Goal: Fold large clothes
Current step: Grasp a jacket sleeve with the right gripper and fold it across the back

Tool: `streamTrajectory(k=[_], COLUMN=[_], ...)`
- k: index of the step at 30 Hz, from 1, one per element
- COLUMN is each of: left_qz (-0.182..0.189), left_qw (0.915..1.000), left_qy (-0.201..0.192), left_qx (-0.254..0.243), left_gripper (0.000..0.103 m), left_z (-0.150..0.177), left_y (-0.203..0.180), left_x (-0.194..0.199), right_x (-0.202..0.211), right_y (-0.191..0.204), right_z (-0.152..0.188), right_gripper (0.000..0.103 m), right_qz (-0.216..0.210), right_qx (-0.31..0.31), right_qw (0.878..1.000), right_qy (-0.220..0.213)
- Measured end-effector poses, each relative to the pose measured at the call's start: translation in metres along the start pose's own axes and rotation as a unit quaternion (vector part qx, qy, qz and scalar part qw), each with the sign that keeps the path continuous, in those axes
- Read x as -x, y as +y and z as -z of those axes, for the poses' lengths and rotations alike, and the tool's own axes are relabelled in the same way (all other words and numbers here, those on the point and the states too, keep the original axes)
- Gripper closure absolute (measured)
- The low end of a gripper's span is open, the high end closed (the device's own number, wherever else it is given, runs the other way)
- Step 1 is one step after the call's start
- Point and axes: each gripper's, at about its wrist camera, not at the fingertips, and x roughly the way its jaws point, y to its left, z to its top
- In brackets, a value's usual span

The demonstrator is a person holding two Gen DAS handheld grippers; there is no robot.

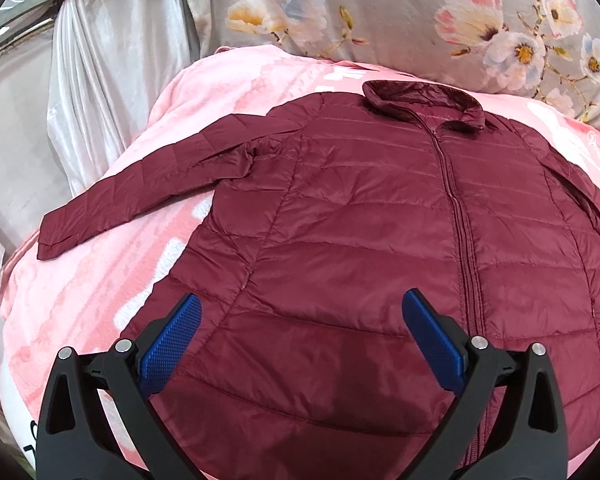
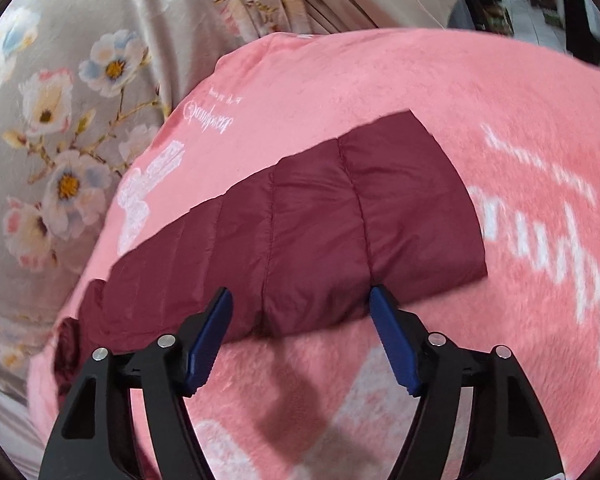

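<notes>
The left gripper (image 1: 300,304) is hovering with its blue ribbed pads (image 1: 172,344) spread wide apart, gripping nothing, over the lower front of a maroon quilted puffer jacket (image 1: 380,240). The jacket is lying flat and front-up on a pink plush blanket (image 1: 100,288), zipped along its centre zipper (image 1: 456,208), with the collar (image 1: 424,104) at the far end and one sleeve (image 1: 140,192) stretching out to the left across the blanket.

The right gripper (image 2: 300,296) is also standing wide open, its fingers (image 2: 392,336) framing the near edge of the other sleeve (image 2: 320,232), whose cuff end is pointing right; whether the tips are touching the fabric cannot be told. White lettering (image 2: 560,240) is showing on the blanket beside the cuff. A grey floral quilt (image 1: 420,12) is lying beyond the blanket, and a pale satin curtain (image 1: 100,80) is hanging at the far left.
</notes>
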Motion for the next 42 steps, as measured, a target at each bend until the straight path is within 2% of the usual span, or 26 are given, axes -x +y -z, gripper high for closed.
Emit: streamTrajectory(k=[5,10,12,14,15,16,18,21,25,27,31,36,39,42], left_qz=[-0.001,0.001,0.001,0.0,0.0,-0.001,-0.006,-0.017,-0.025,-0.026,-0.03,-0.038,-0.042,-0.03], left_qw=[1.0,1.0,1.0,0.9999,0.9999,0.9999,0.9998,0.9996,0.9988,0.9984,0.9977,0.9967,0.9961,0.9953], left_qy=[0.0,0.001,0.001,0.003,0.003,0.003,0.002,0.002,0.007,0.01,0.015,0.021,0.025,0.035], left_qx=[0.008,0.005,0.008,0.012,0.015,0.016,0.018,0.024,0.041,0.049,0.059,0.069,0.074,0.085], left_gripper=[0.005,0.005,0.005,0.005,0.005,0.005,0.005,0.005,0.005,0.005,0.005,0.005,0.005,0.005], left_z=[-0.003,-0.001,-0.001,-0.001,-0.001,-0.002,-0.004,-0.008,-0.008,-0.007,-0.003,0.001,0.003,0.005], left_y=[0.008,0.008,0.011,0.015,0.018,0.019,0.023,0.032,0.046,0.052,0.067,0.089,0.1,0.111], left_x=[-0.002,-0.002,-0.002,-0.003,-0.005,-0.005,-0.007,-0.013,-0.019,-0.021,-0.026,-0.033,-0.038,-0.045], right_x=[-0.003,-0.015,-0.021,-0.026,-0.027,-0.027,-0.022,-0.003,0.018,0.022,0.012,-0.016,-0.035,-0.044], right_y=[0.001,-0.003,-0.004,0.002,0.007,0.012,0.042,0.107,0.2,0.251,0.317,0.367,0.377,0.385], right_z=[0.018,-0.004,-0.014,-0.024,-0.028,-0.03,-0.035,-0.029,0.01,0.048,0.123,0.226,0.275,0.314], right_gripper=[0.032,0.032,0.036,0.061,0.07,0.088,0.095,0.096,0.096,0.096,0.096,0.096,0.096,0.093], right_qz=[-0.015,-0.011,-0.005,0.018,0.023,0.023,0.016,-0.014,-0.073,-0.108,-0.159,-0.192,-0.203,-0.21], right_qx=[0.0,-0.03,-0.036,-0.028,-0.017,-0.008,0.032,0.122,0.251,0.329,0.433,0.526,0.556,0.576], right_qw=[1.0,0.999,0.999,0.999,0.998,0.998,0.997,0.987,0.958,0.931,0.884,0.829,0.803,0.782], right_qy=[0.025,-0.004,-0.014,-0.039,-0.047,-0.053,-0.07,-0.104,-0.12,-0.114,-0.072,0.007,0.067,0.112])
